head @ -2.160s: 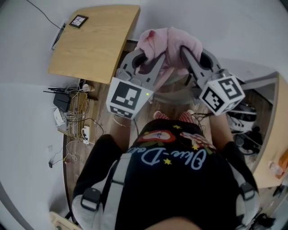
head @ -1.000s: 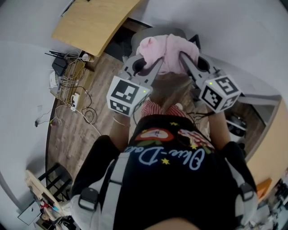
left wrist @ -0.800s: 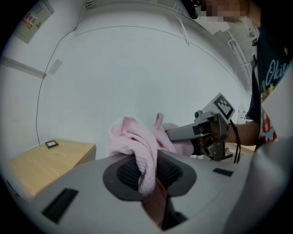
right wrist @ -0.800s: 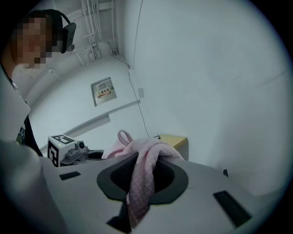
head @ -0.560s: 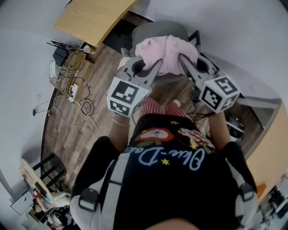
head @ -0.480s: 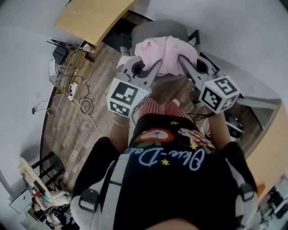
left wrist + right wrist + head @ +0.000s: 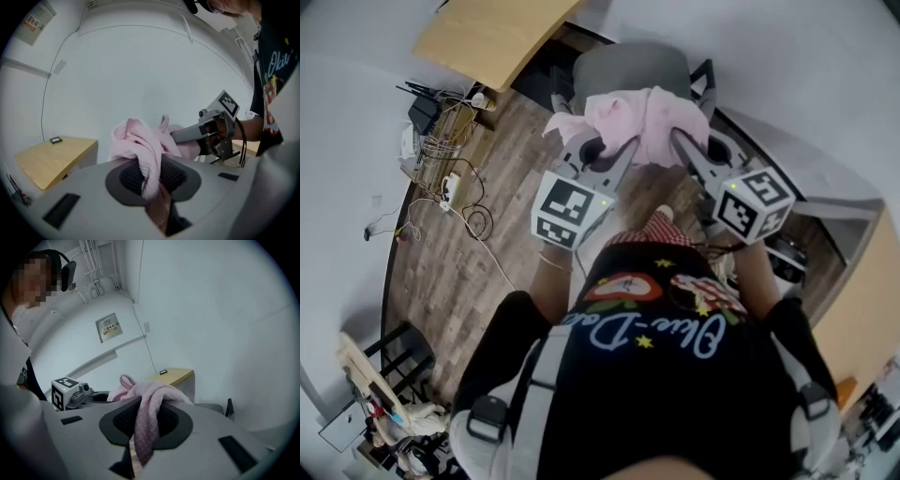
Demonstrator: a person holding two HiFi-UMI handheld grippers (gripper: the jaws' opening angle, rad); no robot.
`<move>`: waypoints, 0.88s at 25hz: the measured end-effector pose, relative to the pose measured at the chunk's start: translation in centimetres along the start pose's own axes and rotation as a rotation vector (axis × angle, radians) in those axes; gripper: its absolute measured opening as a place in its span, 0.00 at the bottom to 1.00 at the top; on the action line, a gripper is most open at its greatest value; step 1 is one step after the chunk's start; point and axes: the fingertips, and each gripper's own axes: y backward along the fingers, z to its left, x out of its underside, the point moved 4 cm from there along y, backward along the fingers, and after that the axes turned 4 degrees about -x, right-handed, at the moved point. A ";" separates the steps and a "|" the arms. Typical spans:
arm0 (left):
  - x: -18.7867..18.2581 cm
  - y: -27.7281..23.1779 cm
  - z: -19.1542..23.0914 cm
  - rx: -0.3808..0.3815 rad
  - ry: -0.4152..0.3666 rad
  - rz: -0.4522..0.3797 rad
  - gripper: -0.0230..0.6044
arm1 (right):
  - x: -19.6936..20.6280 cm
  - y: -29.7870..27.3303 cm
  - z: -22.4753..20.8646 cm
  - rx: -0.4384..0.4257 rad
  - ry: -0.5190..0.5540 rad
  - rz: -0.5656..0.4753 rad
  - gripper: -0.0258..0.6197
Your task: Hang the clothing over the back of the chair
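Note:
A pink quilted garment [image 7: 633,122] hangs bunched between my two grippers, just in front of the grey chair [image 7: 628,66]. In the head view my left gripper [image 7: 617,155] is shut on the garment's left part. My right gripper [image 7: 680,142] is shut on its right part. The left gripper view shows pink cloth [image 7: 140,145] pinched between the dark pads [image 7: 176,176], with the right gripper [image 7: 206,133] beyond. In the right gripper view the cloth [image 7: 147,413] drapes through the jaws, the left gripper [image 7: 70,394] sits at left, and the chair [image 7: 211,406] lies ahead.
A wooden desk [image 7: 492,37] stands at the upper left beside the chair. A router and tangled cables [image 7: 441,159] lie on the wood floor along the left wall. A black stool [image 7: 394,352] stands at the lower left. The chair's dark armrest [image 7: 705,80] rises at right.
Both grippers have carried the garment forward and a little down toward the grey chair, which now shows more fully. The cloth has spread out slightly. Neither grip has changed.

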 end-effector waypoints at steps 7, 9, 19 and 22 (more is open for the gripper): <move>2.1 1.4 -1.0 0.024 -0.001 0.020 0.15 | 2.3 0.5 1.8 0.030 -0.008 0.016 0.12; 2.7 1.9 -1.4 0.033 0.005 0.022 0.15 | 3.1 0.7 2.2 0.037 -0.014 0.014 0.12; 5.7 2.9 -2.7 0.050 0.033 0.038 0.15 | 6.5 1.6 3.2 0.071 -0.033 0.043 0.12; 6.4 3.3 -3.1 0.057 0.039 0.043 0.15 | 7.5 1.9 3.3 0.092 -0.042 0.052 0.12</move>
